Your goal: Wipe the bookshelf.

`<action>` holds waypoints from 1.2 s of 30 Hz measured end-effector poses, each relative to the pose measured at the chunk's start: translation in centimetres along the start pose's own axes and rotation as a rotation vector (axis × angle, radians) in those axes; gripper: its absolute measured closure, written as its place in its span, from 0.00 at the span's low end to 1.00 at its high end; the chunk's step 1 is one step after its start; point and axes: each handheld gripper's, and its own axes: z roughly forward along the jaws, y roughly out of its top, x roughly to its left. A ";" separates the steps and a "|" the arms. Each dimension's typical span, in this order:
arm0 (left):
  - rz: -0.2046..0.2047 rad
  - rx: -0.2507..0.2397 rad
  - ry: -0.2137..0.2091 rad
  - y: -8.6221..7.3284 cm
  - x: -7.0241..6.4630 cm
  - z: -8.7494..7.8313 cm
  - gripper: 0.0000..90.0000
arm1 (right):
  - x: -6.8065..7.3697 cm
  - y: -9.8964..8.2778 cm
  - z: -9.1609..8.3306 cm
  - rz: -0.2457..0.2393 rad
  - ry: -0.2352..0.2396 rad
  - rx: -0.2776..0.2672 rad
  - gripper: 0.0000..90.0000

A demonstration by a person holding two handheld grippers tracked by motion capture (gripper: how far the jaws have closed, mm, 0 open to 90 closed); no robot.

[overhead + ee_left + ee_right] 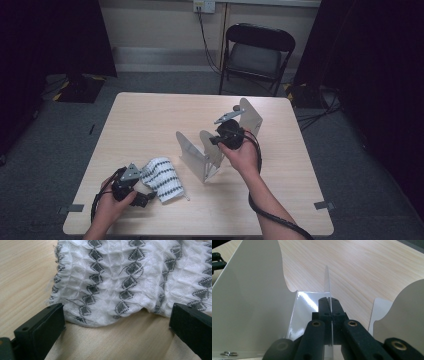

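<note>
Two grippers were in play: right gripper (329,305) was clamped on the middle plate (327,285) of the metal rack (192,152) at frame centre; left gripper (117,322) stood apart before the patterned cloth (130,277), lower left. Best held rack steady, then pinched the cloth's edge squarely.

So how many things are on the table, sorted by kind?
Metal bookends: 3, the near one, the middle one and the far one
Patterned cloth: 1
Total: 4
</note>
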 end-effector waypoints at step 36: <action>-0.011 -0.010 -0.002 0.0 -0.1 0.1 0.00 | 0.3 2.3 -1.5 -0.064 -0.036 -0.022 0.99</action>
